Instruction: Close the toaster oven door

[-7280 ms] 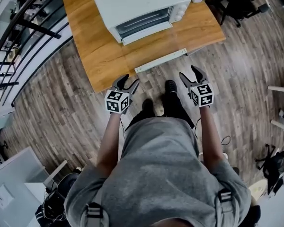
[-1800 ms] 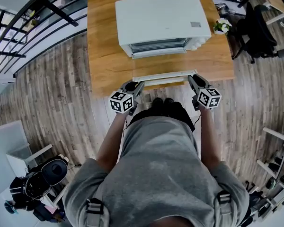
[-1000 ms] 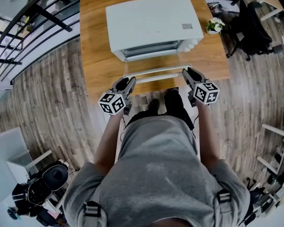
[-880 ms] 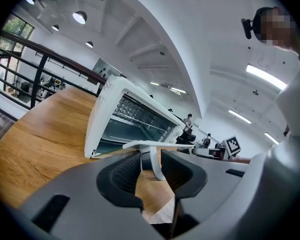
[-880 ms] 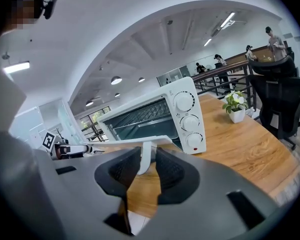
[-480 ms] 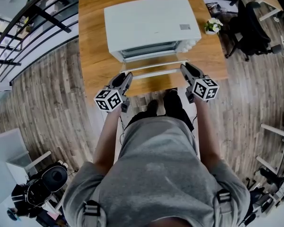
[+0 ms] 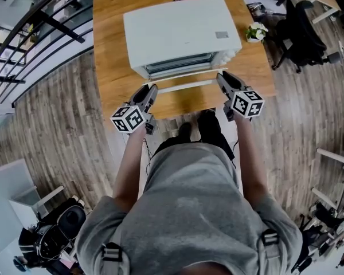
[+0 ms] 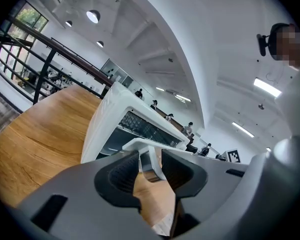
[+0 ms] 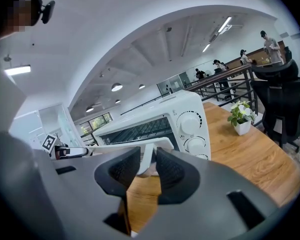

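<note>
Okay, so closest to you, your left gripper (image 7: 152, 89) sits at the front-left corner of the toaster oven (image 7: 180, 30). Its jaws are only partway closed, but the pads are pinched onto the left end post of the door handle (image 7: 186, 85), so that claw has a real hold. Your right gripper (image 7: 221, 77) mirrors it at the oven's front-right corner. Its jaws are drawn in a bit narrower, and the white right end of the same handle is squeezed between the pads. Both grippers point toward the oven and tip slightly downward.

The handle runs straight across between the two claws, just in front of the oven. The door (image 7: 182, 77) it belongs to is tilted partway up. It isn't flat and it isn't shut against the oven's face, and from your right gripper view you can see the wire rack (image 9: 140, 129) over the door's top edge. The two knobs (image 9: 190, 124) sit at the right side of the oven's front.

The oven rests on a wooden table (image 7: 112, 56), roughly in the middle of it. A small potted plant (image 7: 254, 32) stands on the table just right of the oven. Further right, off the table, there's a dark office chair (image 7: 301, 36). Well to the oven's left there's a black railing (image 7: 34, 33).
</note>
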Tool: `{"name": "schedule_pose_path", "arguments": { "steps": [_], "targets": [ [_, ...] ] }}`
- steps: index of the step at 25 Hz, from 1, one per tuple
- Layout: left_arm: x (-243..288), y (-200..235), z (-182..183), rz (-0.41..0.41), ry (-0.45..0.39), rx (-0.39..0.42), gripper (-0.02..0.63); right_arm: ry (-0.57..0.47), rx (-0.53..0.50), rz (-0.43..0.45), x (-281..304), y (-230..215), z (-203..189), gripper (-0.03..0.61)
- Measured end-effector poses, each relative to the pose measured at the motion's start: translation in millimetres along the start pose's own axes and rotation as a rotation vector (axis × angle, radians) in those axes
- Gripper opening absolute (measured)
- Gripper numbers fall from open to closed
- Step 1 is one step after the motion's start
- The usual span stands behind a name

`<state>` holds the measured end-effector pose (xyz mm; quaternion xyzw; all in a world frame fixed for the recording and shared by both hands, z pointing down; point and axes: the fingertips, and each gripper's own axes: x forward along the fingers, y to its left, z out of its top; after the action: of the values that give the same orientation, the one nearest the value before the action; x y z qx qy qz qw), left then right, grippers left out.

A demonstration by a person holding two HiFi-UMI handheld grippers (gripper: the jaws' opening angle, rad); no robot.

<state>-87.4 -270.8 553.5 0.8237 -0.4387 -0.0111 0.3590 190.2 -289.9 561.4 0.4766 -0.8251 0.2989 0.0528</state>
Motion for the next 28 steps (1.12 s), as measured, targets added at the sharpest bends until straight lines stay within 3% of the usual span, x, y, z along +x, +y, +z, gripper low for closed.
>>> {"name": "schedule_pose_path", "arguments": {
  "steps": [5, 13, 28],
  "targets": [
    [2, 1, 7, 0.011, 0.008, -0.006, 0.15, -0.004, -0.056, -0.008, 4, 2, 7, 0.109],
    [9, 7, 20, 0.08, 0.055, -0.039, 0.15, -0.027, -0.053, 0.005, 13, 2, 20, 0.11],
    [19, 10, 34, 0.028, -0.018, -0.141, 0.15, -0.038, -0.054, 0.022, 26, -1, 36, 0.112]
  ]
}}
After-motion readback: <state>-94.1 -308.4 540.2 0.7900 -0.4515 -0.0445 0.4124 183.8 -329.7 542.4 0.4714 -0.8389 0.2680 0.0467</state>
